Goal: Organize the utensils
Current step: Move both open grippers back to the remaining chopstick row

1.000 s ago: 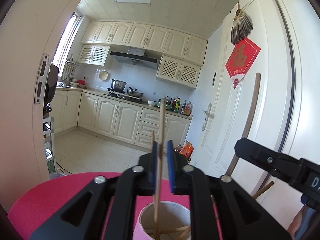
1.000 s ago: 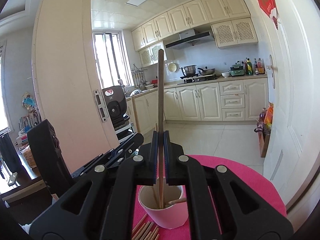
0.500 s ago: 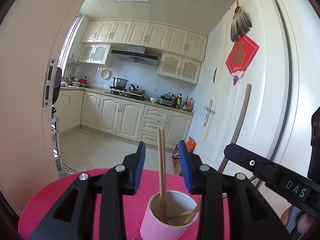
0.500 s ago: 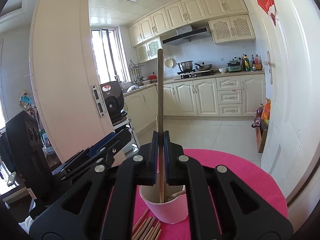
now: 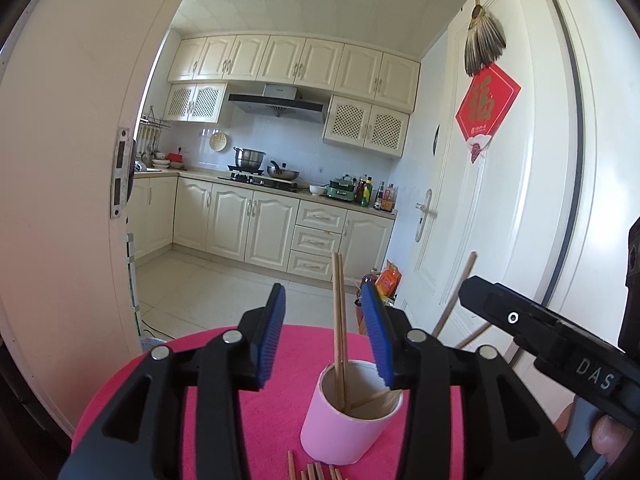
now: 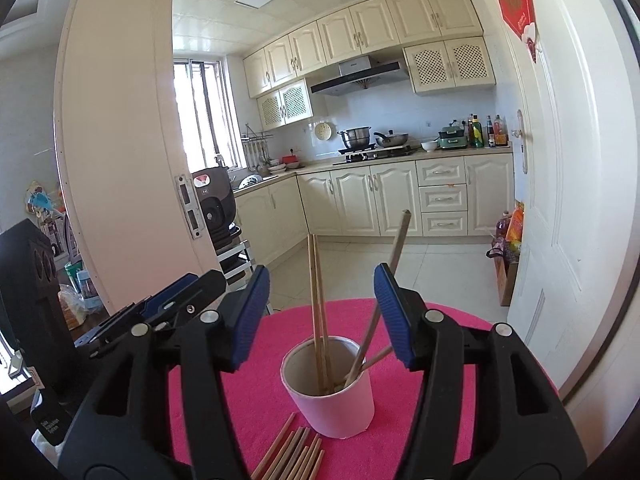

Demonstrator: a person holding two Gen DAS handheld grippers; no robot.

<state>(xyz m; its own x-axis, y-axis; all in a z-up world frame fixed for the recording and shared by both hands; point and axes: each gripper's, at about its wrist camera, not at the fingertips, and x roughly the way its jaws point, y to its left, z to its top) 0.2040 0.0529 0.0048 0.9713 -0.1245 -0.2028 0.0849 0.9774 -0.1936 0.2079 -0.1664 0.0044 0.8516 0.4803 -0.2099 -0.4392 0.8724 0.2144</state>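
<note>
Here, we had both sets of fingers just opening: left gripper (image 5: 326, 334) and right gripper (image 6: 320, 316) held nothing; 3 chopsticks (image 6: 318, 320) stood in the pink cup (image 6: 334, 394).

Matt wooden chopsticks (image 6: 318, 312) in a smooth pink paper-like cup (image 6: 340, 404) on fuzzy pink felt mat (image 6: 248, 396).

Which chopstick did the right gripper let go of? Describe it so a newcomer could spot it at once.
On the pink table stands a pink cup. Among its sticks, it is the thick chopstick leaning right, away from the upright thin pair, between the open right gripper's pads, touching neither.
</note>
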